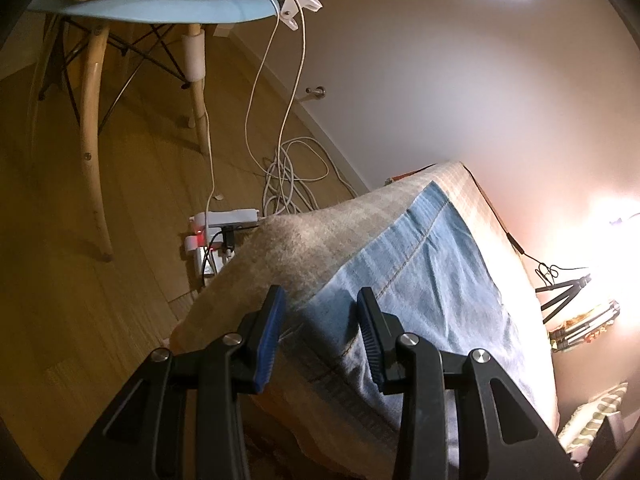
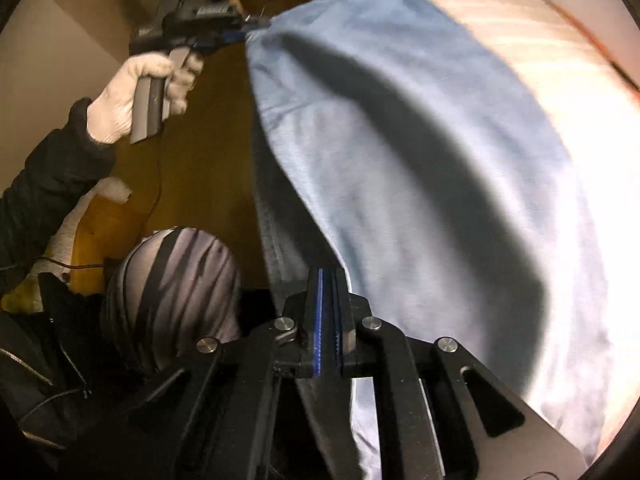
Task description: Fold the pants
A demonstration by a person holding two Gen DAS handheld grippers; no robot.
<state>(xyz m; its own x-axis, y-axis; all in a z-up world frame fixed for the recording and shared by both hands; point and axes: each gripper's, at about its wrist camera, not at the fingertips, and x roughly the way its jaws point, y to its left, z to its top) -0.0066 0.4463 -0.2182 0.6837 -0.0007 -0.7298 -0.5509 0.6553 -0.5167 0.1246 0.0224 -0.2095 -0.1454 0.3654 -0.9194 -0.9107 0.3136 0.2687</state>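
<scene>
1. Jaws: the right gripper (image 2: 329, 280) is clamped shut on the near edge of the pants (image 2: 400, 160). The left gripper (image 1: 320, 316) stands part open astride the far corner of the denim, and I cannot tell whether its pads press the cloth.
2. The pants, light blue denim, lie spread over a beige blanket (image 1: 312, 236) on a raised surface, with the left edge hanging toward the wooden floor (image 1: 100, 320).
3. Denim is likely soft but fairly heavy: it will sag between two holds and crease thickly.
4. Best holds are probably the stitched seam (image 1: 416, 252) and hem edges, where the layers are firm.
5. A gloved hand (image 2: 136, 92) carries the left gripper at the far left.
</scene>
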